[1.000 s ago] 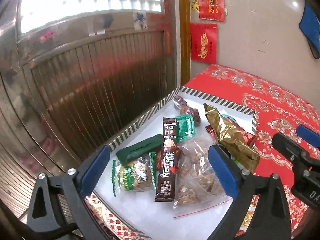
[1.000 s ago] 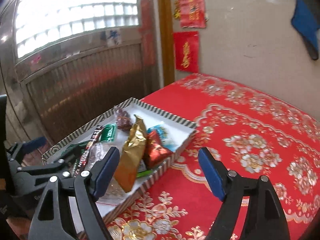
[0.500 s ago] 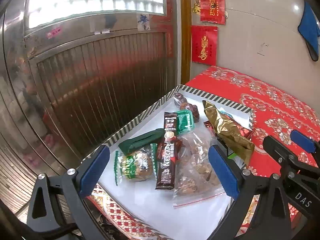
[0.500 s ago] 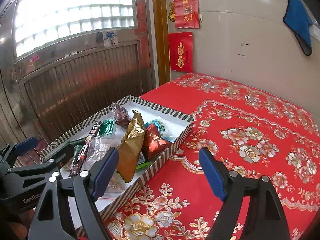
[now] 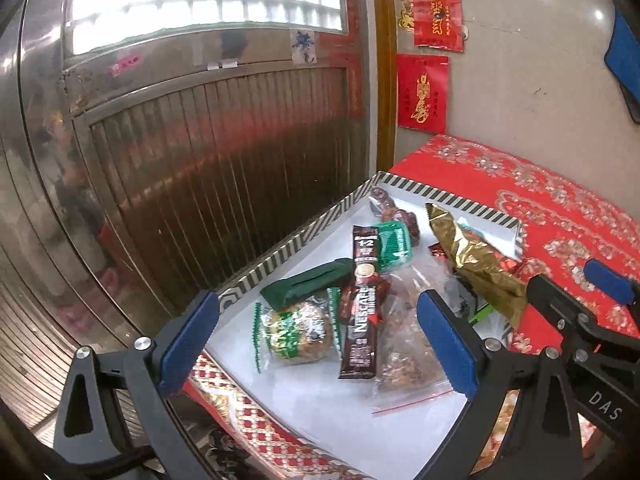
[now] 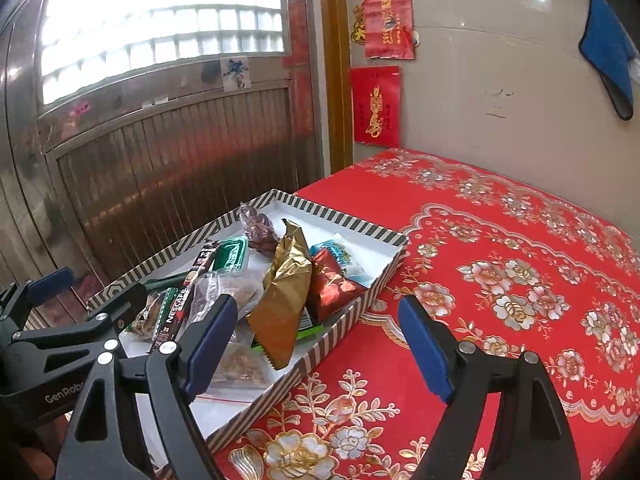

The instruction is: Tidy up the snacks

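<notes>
A striped-rim white tray holds several snacks: a Nescafe stick, a green-wrapped cookie, a dark green packet, a clear bag of nuts and a gold foil bag. My left gripper hovers open over the tray's near end, with the cookie and stick seen between its fingers but untouched. My right gripper is open above the tray's right rim, beside the gold bag and a red packet. Each gripper shows in the other's view: right gripper, left gripper.
The tray sits at the left edge of a table covered in a red flowered cloth. A ribbed metal door stands close behind the tray. On the tiled wall hang red paper signs and a blue cloth.
Both views have shifted only slightly. The snacks lie as before, and both grippers have stayed open and empty.
</notes>
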The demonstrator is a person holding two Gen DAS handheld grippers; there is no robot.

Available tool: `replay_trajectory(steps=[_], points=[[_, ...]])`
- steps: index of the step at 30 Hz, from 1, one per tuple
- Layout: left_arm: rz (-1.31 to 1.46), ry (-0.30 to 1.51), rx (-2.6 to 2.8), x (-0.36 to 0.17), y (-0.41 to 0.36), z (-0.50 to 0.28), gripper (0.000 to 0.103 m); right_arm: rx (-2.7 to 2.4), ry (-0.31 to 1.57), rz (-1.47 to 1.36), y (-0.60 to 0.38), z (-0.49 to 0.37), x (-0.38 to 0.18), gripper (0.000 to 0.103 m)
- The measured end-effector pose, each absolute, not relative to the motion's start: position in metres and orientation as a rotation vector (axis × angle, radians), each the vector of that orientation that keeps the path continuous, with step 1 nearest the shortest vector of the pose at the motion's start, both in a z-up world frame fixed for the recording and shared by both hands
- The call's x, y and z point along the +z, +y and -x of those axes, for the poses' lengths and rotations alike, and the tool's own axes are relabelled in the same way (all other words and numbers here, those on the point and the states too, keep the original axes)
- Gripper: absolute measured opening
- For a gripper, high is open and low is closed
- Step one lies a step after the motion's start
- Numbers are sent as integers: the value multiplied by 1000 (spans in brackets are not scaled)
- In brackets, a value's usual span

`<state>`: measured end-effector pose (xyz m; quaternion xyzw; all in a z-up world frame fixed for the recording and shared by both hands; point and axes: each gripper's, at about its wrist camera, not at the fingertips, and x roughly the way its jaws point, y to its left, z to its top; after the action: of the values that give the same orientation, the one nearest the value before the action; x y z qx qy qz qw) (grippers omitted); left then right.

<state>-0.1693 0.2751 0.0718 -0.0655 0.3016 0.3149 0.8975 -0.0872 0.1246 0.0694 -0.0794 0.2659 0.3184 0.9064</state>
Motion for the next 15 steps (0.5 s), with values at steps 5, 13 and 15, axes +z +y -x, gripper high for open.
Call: replay_trajectory(steps=[5, 13, 15], points=[[120, 619, 663, 71, 275, 171, 99, 668, 551, 179, 130, 89, 68, 83], [162, 624, 633, 71, 282, 173, 99, 681, 555, 184, 134, 89, 69, 83], [166, 620, 628, 71, 283, 174, 99, 684, 556, 186, 135, 89, 69, 83]])
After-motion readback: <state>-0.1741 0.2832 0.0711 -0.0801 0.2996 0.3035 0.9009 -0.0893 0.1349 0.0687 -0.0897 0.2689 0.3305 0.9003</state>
